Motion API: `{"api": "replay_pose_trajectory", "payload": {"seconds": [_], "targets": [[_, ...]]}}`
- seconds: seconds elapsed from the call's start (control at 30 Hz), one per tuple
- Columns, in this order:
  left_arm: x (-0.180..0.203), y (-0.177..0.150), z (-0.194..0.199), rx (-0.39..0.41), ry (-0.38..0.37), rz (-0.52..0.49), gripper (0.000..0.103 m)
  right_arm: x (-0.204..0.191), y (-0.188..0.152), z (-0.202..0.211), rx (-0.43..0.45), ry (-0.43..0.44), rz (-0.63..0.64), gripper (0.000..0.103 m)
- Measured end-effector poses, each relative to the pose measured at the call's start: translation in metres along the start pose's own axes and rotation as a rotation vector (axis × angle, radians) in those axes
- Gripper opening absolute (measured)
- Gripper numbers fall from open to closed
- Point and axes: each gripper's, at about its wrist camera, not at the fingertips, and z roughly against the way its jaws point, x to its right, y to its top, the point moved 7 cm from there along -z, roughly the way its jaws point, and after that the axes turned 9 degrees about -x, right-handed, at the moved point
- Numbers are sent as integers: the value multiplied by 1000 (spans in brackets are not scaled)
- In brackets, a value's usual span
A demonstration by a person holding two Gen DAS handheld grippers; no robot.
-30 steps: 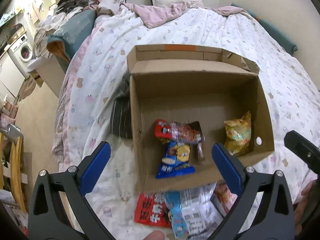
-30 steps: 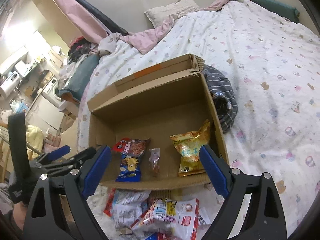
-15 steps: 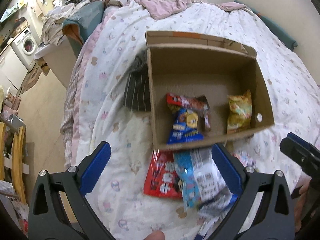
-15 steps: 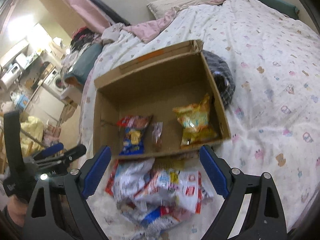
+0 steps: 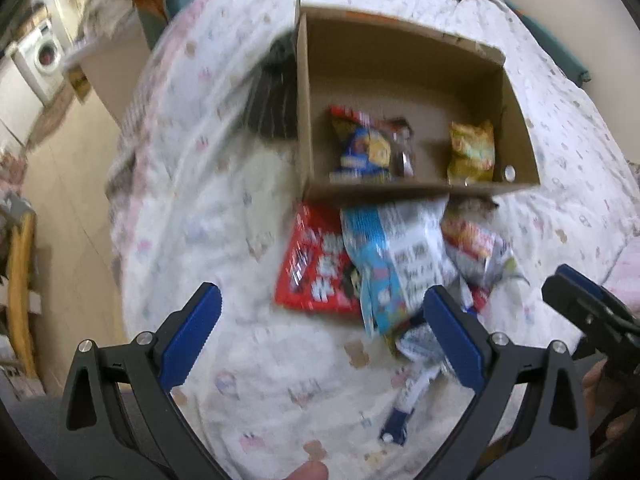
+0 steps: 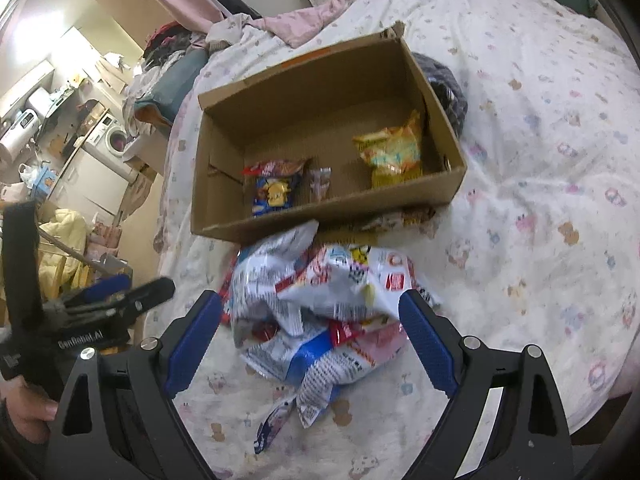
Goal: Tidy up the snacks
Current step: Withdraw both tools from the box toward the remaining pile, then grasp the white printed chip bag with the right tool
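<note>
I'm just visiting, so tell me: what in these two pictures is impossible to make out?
- Left wrist view: motion blur makes the print on the red packet unreadable.
- Right wrist view: the snack pile overlaps itself, so packets underneath cannot be counted.
- Both views: the dark striped cloth is half hidden behind the cardboard box.
- Right wrist view: the small clear packet is too small to identify.

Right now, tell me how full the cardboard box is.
Mostly empty. The cardboard box holds only a yellow bag, a blue bag and a few small packets; much bare floor shows.
</note>
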Motion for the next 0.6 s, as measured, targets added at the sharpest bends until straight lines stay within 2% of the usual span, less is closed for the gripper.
{"api": "replay_pose_trajectory", "payload": {"seconds": [0.13,0.2,0.33,0.5,0.6], "targets": [[-3,-18,-28,-110,-85,15,100,4,-9,-6,-25,-15,8,92],[-5,-22,-38,-135,-93,27,100,10,-14,-9,-39,-32,8,92],[-13,-19,-38,-110,-51,39,100,24,-18,-11,-58,-56,-22,92],[-14,-14,-41,-126,-82,79,100,39,-17,-15,-81,-37,-85,92],[-14,-12,-45,-140,-88,91,100,57,-8,-27,-118,-4,-185,92]]}}
